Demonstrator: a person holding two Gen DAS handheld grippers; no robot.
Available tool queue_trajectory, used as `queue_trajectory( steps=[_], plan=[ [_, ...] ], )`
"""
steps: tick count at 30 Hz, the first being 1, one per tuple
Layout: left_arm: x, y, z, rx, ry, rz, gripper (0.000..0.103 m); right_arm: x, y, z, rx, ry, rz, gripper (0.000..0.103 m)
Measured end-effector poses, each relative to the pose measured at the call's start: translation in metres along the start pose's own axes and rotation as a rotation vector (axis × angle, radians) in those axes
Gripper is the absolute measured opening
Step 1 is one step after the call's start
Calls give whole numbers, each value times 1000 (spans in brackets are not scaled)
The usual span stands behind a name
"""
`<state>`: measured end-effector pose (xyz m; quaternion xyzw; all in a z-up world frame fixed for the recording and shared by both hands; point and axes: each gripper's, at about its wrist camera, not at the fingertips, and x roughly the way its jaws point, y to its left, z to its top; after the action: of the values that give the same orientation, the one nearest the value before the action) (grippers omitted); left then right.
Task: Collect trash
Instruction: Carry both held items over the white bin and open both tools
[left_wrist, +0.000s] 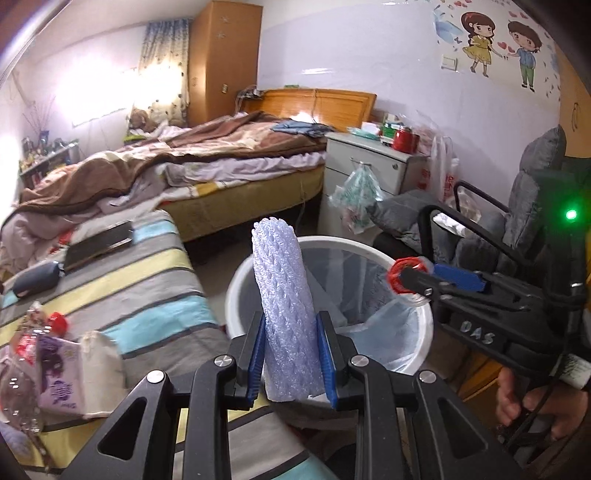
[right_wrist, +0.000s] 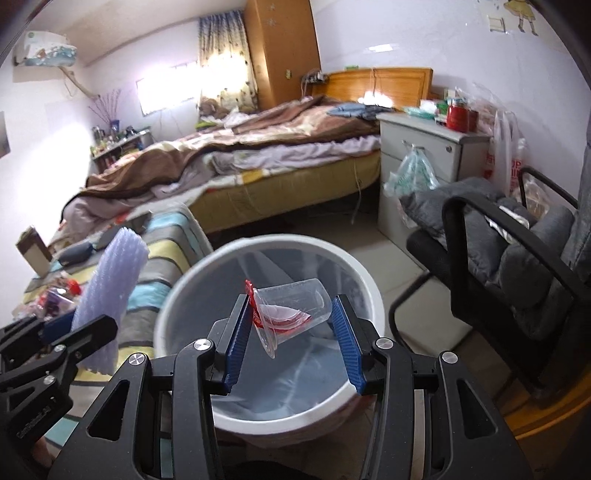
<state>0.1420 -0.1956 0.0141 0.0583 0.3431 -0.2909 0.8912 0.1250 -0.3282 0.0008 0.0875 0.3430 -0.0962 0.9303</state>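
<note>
Bedroom clutter surrounds my white lined bin beside the striped bed. My left tool clamps an upright foam net sleeve; my right tool pinches a clear plastic cup over the bin.

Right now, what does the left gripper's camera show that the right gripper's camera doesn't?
Only the left view: a cartoon couple sticker on the wall and a person's hand holding the right gripper. Only the right view: an air conditioner high on the wall. Both show the white bin, the foam net sleeve in the left gripper, and the clear plastic cup.
</note>
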Motion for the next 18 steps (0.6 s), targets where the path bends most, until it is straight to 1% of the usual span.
queue_trajectory(
  steps=[3, 7, 10, 13, 14, 15, 16, 17, 18],
  plan=[
    [15, -3, 1, 2, 30, -5, 27, 8, -3, -2, -9, 23, -3, 47],
    [25, -2, 2, -4, 38, -7, 27, 13, -6, -3, -29, 48, 2, 47],
    [36, 1, 1, -18, 66, -5, 28, 20, -10, -3, -26, 72, -15, 47],
    [40, 3, 1, -29, 78, -19, 34, 25, -12, -3, -37, 90, -1, 48],
    [40, 3, 1, -28, 74, -17, 40, 26, -12, -4, -46, 96, -8, 49],
    [39, 3, 1, -29, 71, -11, 47, 27, -11, -4, -52, 96, -16, 52],
    [38, 4, 1, -31, 67, -7, 50, 26, -11, -5, -56, 94, -25, 57],
    [38, 4, 1, -33, 64, -9, 53, 26, -12, -5, -54, 93, -26, 59],
    [37, 5, 1, -36, 62, -11, 53, 25, -12, -5, -51, 91, -23, 61]
  ],
)
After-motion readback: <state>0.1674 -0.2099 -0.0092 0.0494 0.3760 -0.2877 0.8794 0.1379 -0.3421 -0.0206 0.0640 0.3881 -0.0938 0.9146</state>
